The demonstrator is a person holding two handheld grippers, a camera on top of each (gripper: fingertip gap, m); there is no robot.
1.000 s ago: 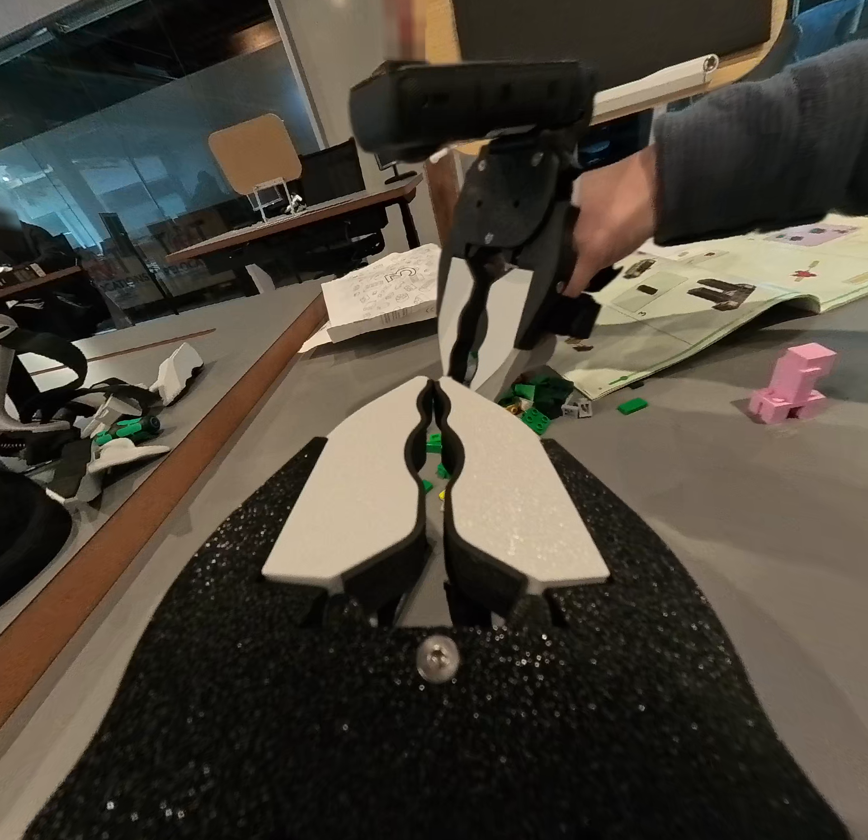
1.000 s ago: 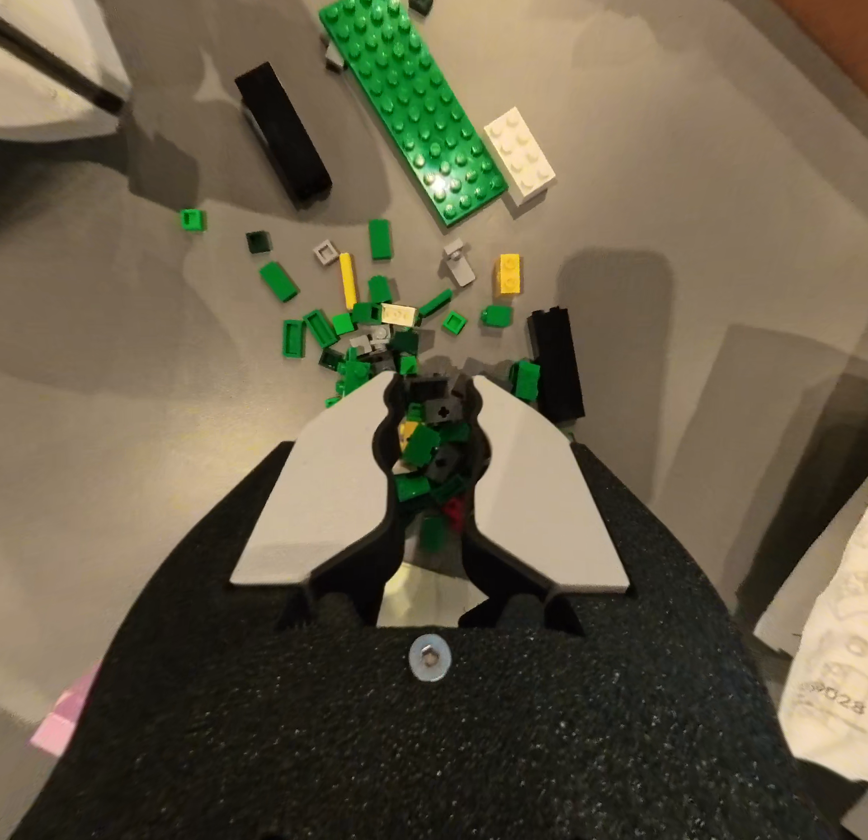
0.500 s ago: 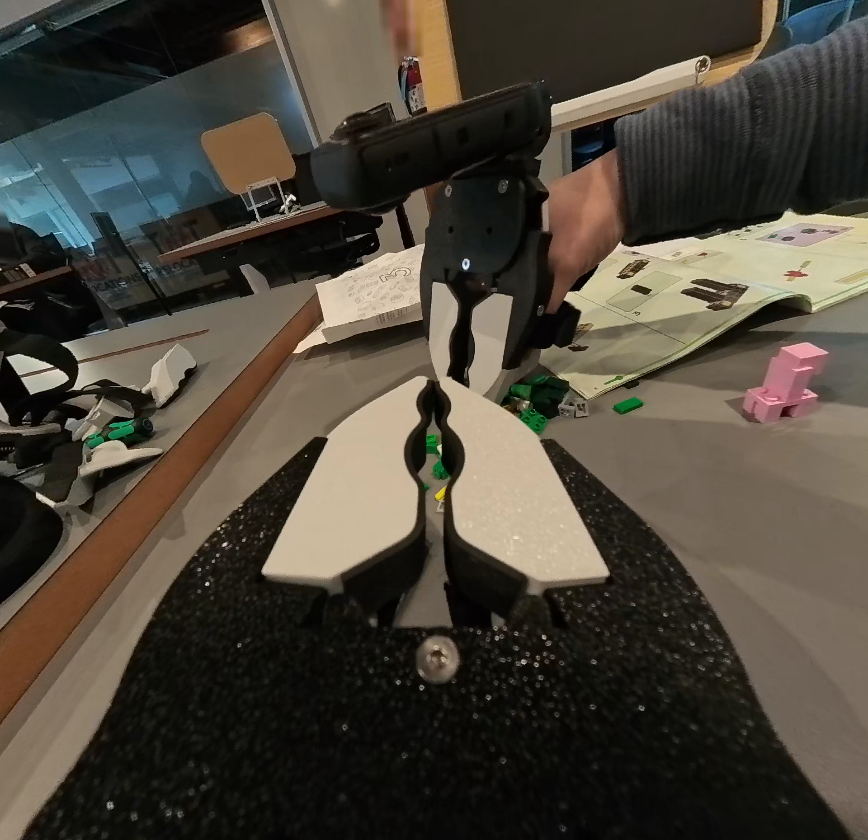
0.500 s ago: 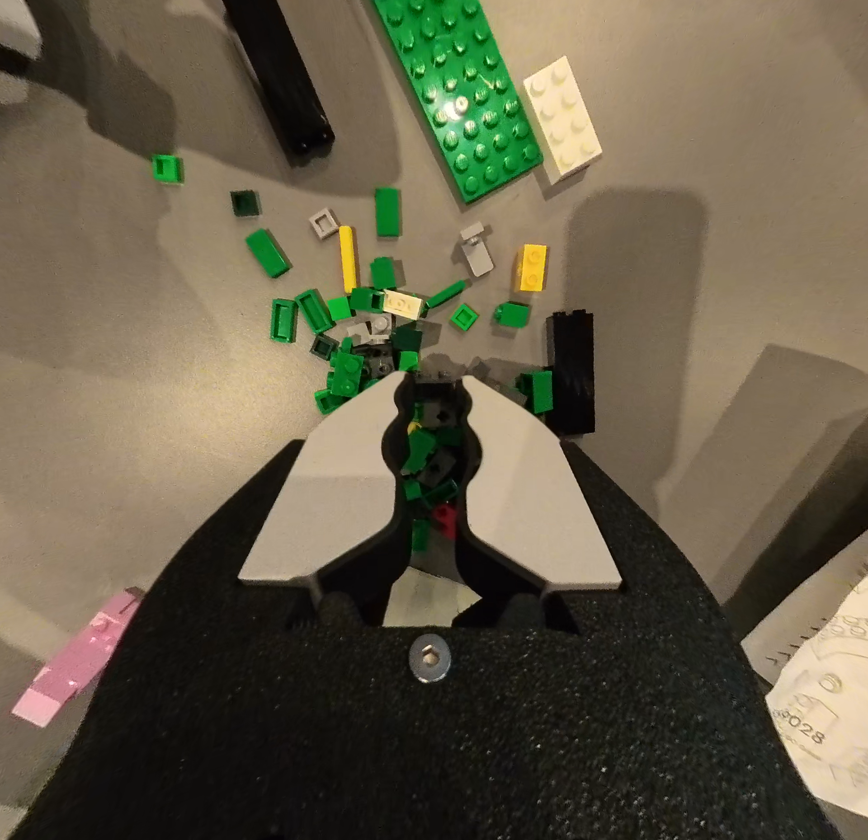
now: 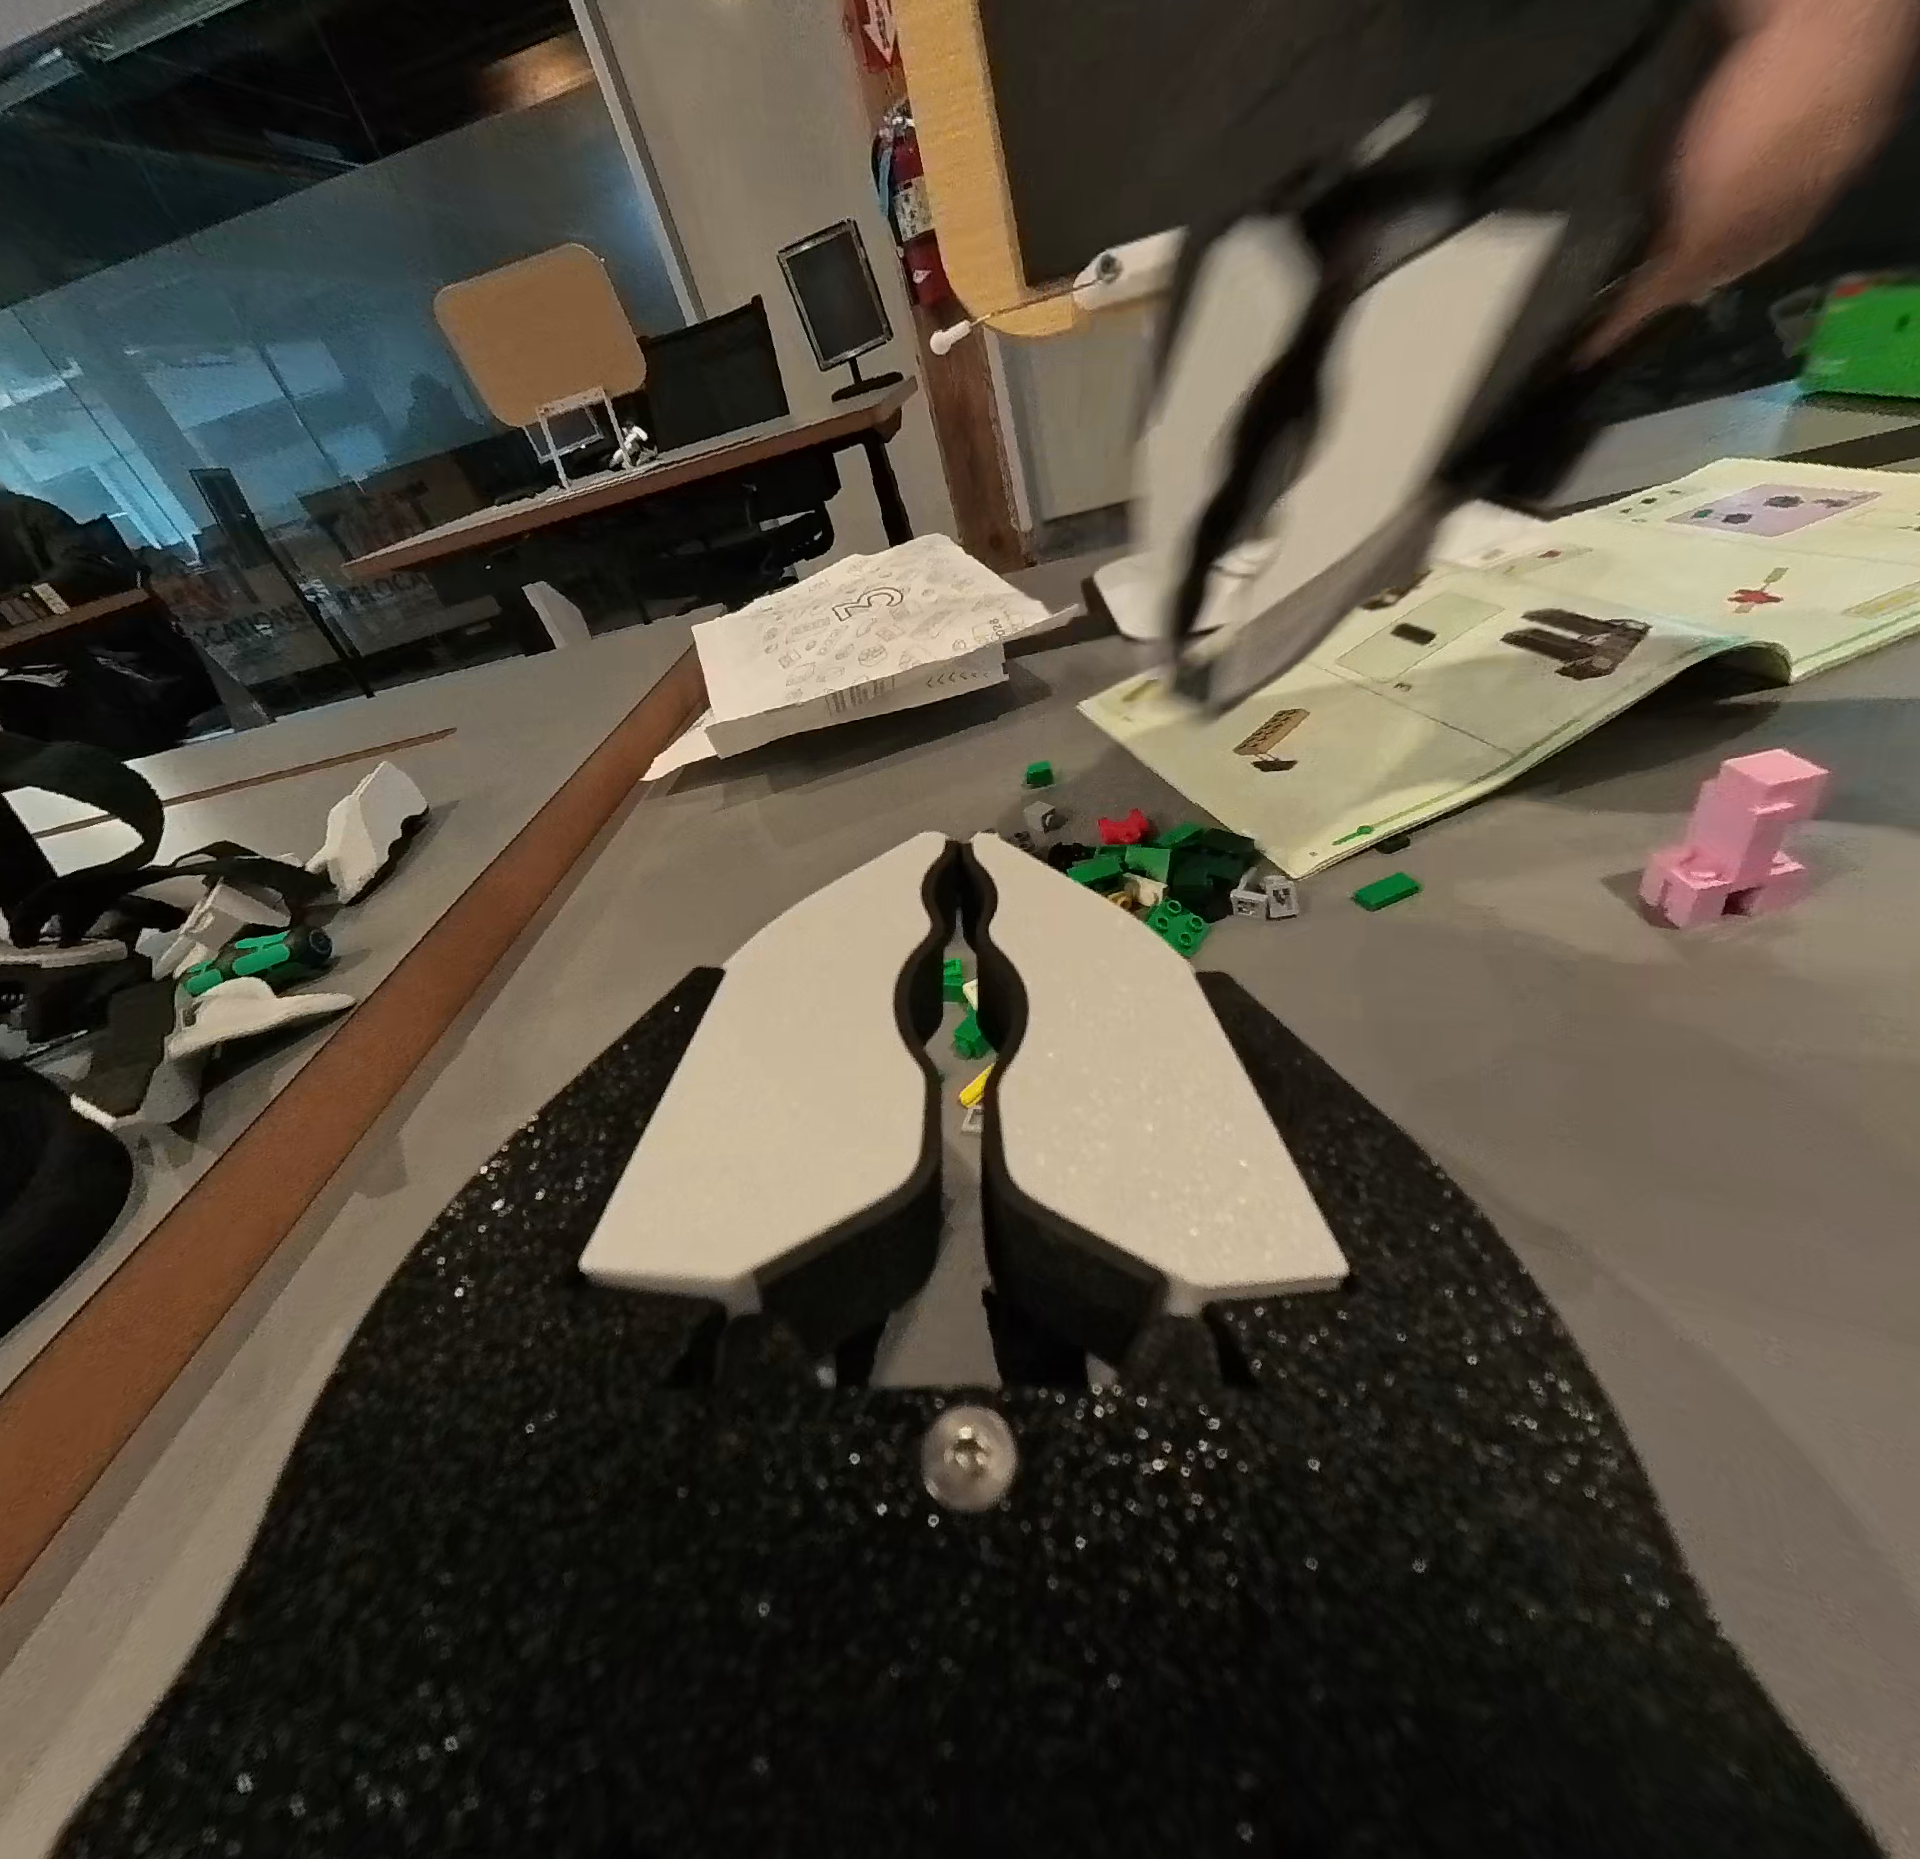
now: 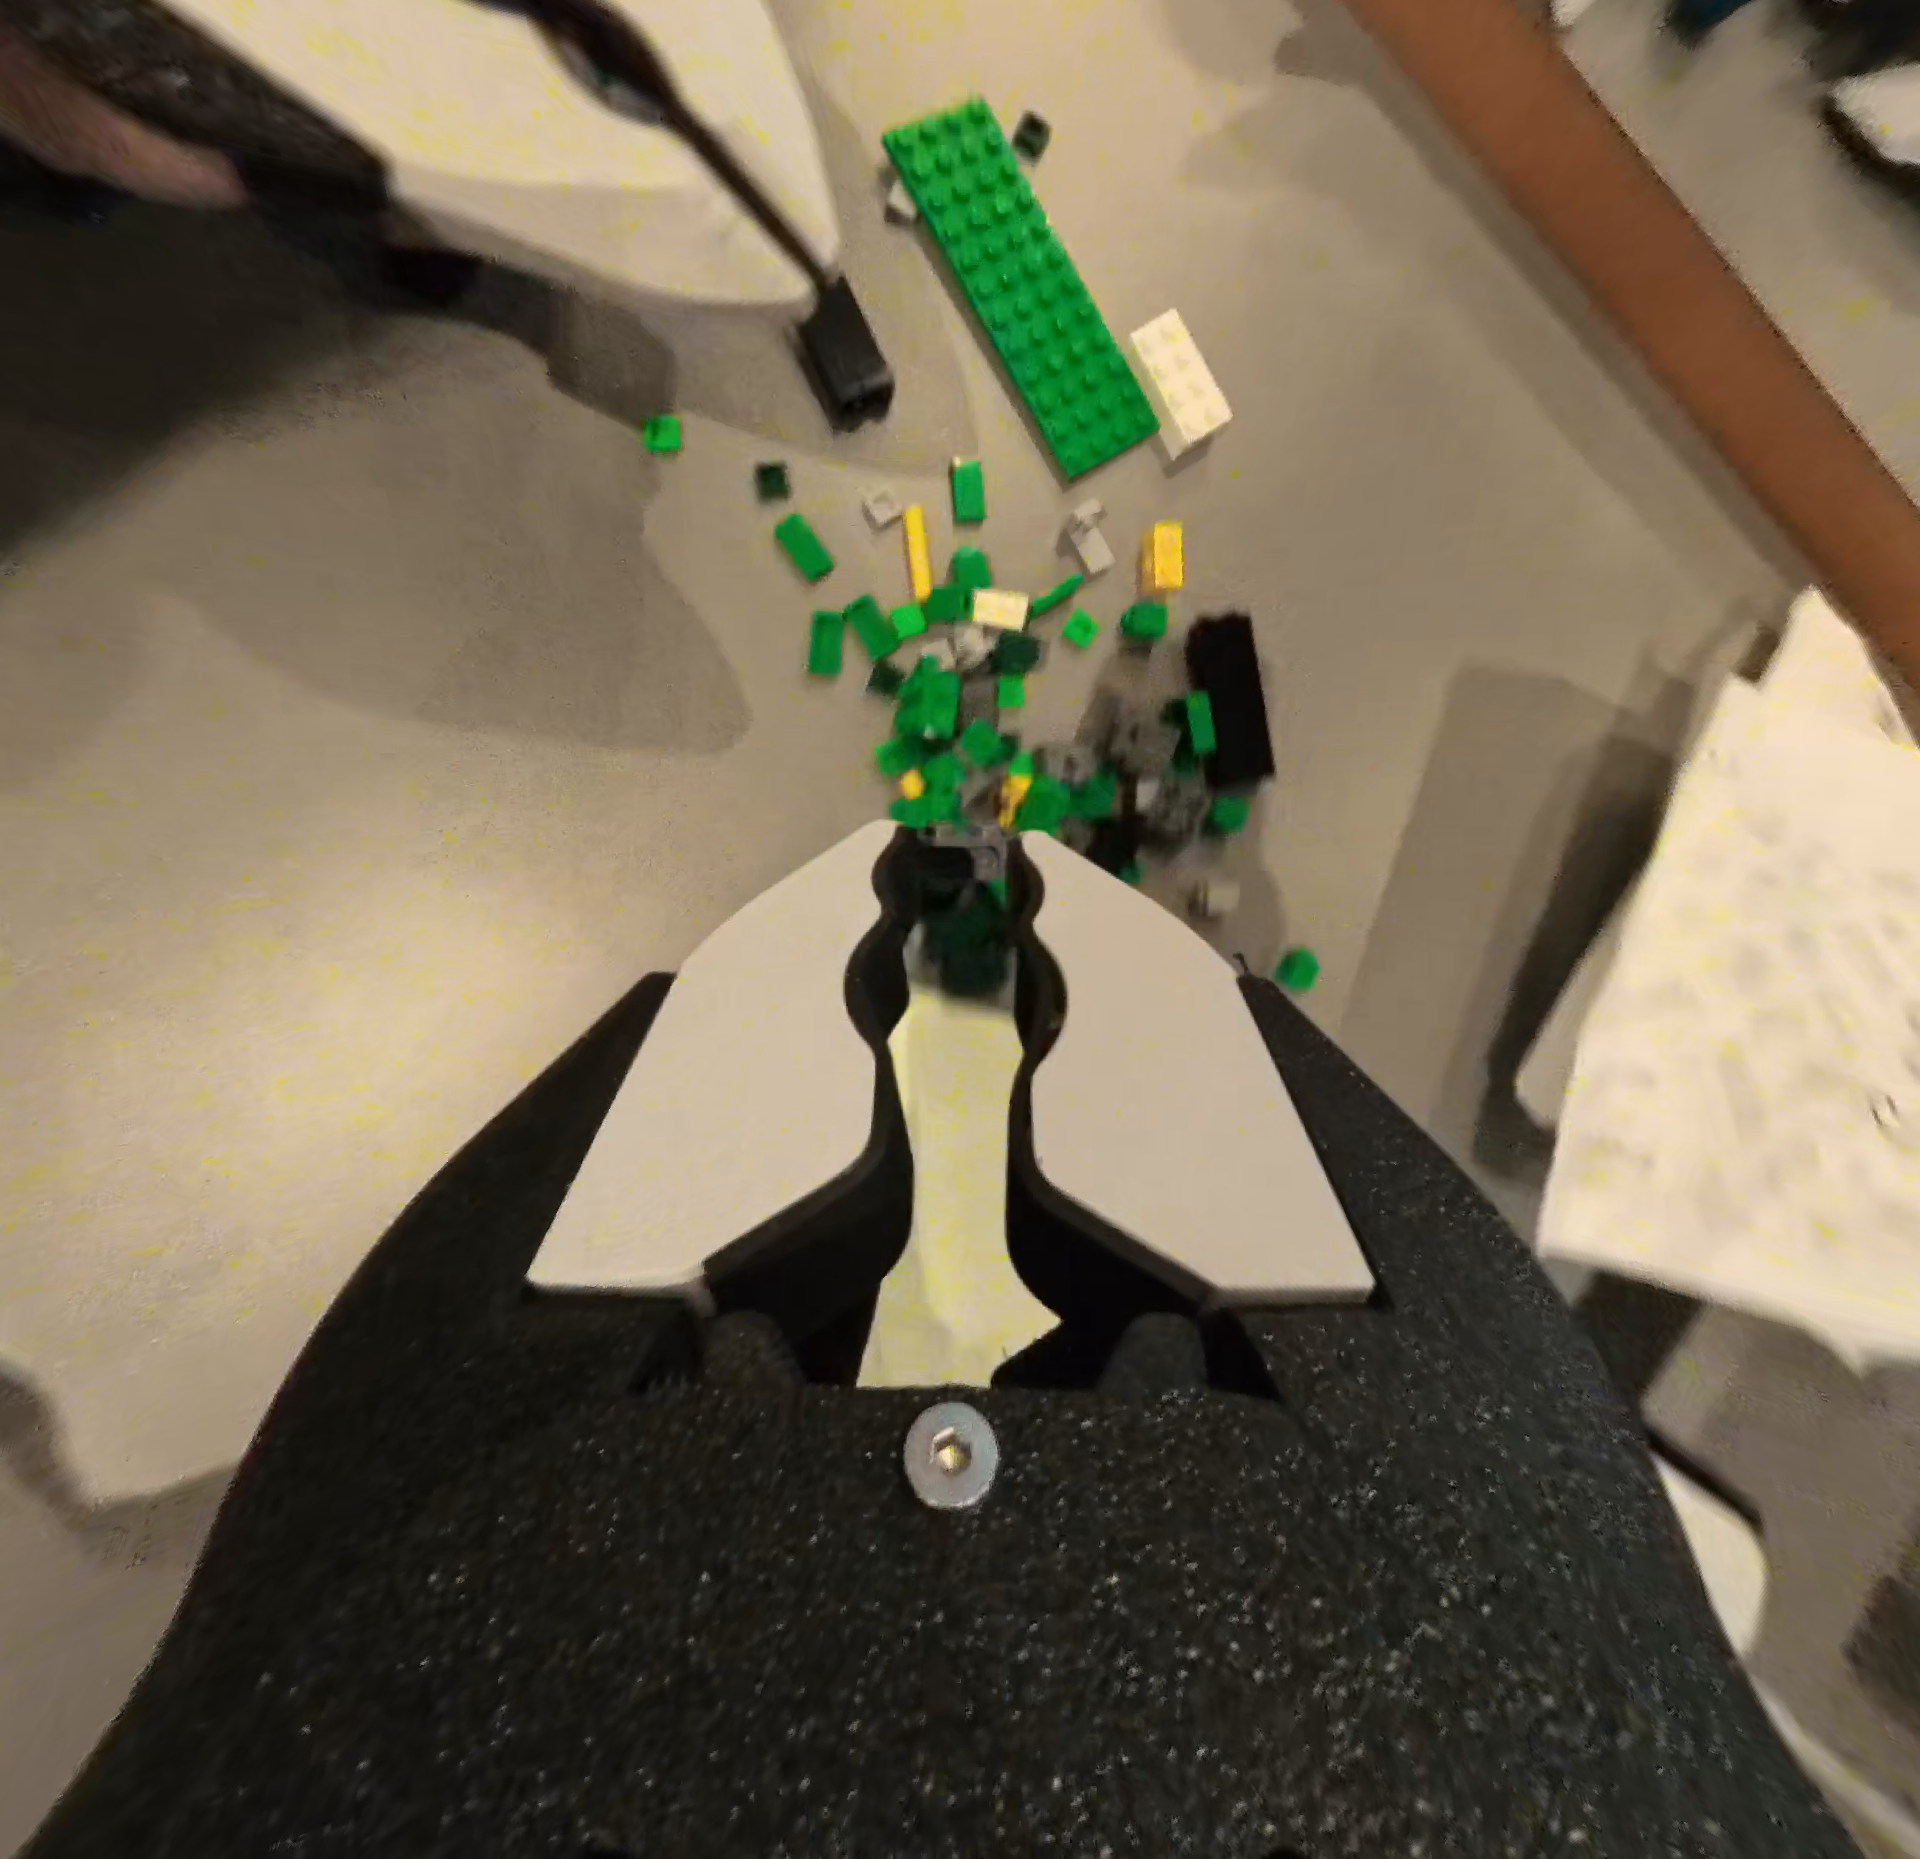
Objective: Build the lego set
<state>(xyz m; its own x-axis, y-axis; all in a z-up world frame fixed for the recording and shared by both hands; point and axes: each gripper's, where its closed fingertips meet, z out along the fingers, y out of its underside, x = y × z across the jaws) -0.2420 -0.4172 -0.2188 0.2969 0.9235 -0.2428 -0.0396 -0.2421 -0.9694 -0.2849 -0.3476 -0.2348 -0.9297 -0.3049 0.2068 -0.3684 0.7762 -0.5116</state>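
Observation:
A pile of small green, grey and yellow bricks (image 6: 977,729) lies on the grey table; it also shows in the left wrist view (image 5: 1164,874). Beyond it lie a green baseplate (image 6: 1018,292), a white brick (image 6: 1179,381) and two long black bricks (image 6: 847,360) (image 6: 1231,697). My right gripper (image 6: 956,843) is raised above the pile, nearly shut, with a small grey piece at its tips; it is blurred in the left wrist view (image 5: 1195,682). My left gripper (image 5: 961,853) is shut and empty, low over the table, its tips (image 6: 821,271) over one black brick's end.
An open instruction booklet (image 5: 1455,687) and a pink brick figure (image 5: 1735,843) lie to the right. A white printed paper bag (image 5: 862,646) lies behind the pile. A brown table edge (image 5: 312,1082) runs along the left, with gripper parts (image 5: 208,957) past it. About 9 cm separates my left fingertips from my right. Between my left fingertips and the white brick (image 6: 1179,381) there is roughly 12 cm.
My right gripper has closed in the pile and risen fast, up and away to the right, with a small grey piece at its tips. My left gripper has stayed shut and hardly moved.

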